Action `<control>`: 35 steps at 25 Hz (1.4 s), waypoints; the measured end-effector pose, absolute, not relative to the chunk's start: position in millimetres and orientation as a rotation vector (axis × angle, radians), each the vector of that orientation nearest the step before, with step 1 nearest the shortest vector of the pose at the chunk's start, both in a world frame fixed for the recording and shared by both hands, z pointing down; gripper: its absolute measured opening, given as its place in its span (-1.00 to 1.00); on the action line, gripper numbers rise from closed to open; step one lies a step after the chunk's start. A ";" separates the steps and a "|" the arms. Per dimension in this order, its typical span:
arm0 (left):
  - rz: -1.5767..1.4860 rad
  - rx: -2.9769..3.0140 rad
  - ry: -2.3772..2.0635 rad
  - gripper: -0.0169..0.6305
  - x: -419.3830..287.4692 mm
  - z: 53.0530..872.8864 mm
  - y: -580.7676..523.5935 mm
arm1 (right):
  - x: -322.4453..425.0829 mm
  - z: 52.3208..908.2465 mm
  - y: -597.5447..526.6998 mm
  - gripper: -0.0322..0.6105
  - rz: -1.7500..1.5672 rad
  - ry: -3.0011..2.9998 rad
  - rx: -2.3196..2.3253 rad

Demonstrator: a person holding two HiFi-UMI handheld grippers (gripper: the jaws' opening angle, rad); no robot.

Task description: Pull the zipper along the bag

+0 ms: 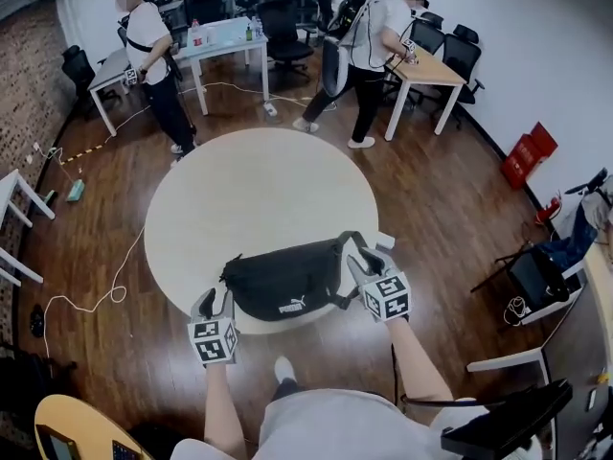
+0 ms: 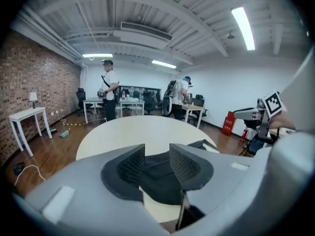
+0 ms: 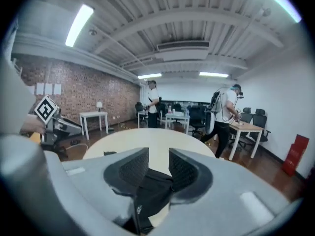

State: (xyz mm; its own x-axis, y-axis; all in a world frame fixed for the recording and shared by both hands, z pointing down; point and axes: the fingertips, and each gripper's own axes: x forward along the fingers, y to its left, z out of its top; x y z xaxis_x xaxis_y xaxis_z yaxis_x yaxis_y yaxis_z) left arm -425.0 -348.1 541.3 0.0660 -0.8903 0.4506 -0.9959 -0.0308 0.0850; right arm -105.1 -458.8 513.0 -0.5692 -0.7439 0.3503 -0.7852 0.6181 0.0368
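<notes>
Left tool [image 1: 216,305] [image 2: 157,161]: jaws spread, nothing between the pads, hanging off the near rim of the surface [image 1: 206,209]. Right tool [image 1: 370,264] [image 3: 158,168]: jaws also spread, empty, just beside the bag's right end.

Bag [image 1: 287,281] [image 2: 158,177] [image 3: 153,186]: black, lying flat on the near edge of the round surface, between the two tools, touching neither. Strap [image 1: 352,247] loops out at its right end.

Handling, my read: soft fabric, light, apparently near empty, so it should slump and bunch under a pull. The smooth top means the whole bag will likely slide rather than the zipper running. It needs two grips: one tool pinching fabric at the zipper's end as an anchor, the other on the zipper pull. I can't make out the pull from here. Avoid the strap, it just drags the bag.

Far side: one person [image 1: 151,60] and a second person [image 1: 375,46] at desks [image 1: 225,38], well clear.
</notes>
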 end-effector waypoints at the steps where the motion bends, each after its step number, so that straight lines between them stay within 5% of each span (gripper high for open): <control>1: 0.347 2.012 -1.906 -0.40 -407.3 520.8 -338.9 | -102.2 494.4 -440.5 -0.56 0.158 -2.573 1.238; 9: 0.209 2.243 -1.994 -0.60 -207.6 432.9 -218.2 | -22.4 427.1 -273.1 -0.78 -0.057 -2.847 1.054; 15: 0.157 2.205 -2.052 -0.83 -103.0 411.9 -123.7 | 57.8 422.1 -174.7 -0.93 0.111 -2.893 0.993; 27: 0.025 2.287 -2.101 -0.89 -73.5 356.5 -9.6 | 42.4 349.0 -53.6 -0.92 -0.047 -2.937 0.961; 35: 0.013 2.238 -2.223 -0.89 -137.2 341.5 36.5 | -22.5 328.4 -12.1 -0.92 -0.123 -2.989 0.958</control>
State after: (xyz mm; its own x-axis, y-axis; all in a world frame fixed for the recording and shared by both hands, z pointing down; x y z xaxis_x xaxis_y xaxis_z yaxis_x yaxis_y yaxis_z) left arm -137.2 36.5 341.5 0.0069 -1.0000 -0.0030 -0.9999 -0.0068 -0.0148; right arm -22.5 -12.1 328.4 -0.8140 -0.5804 -0.0233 -0.5804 0.8109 0.0746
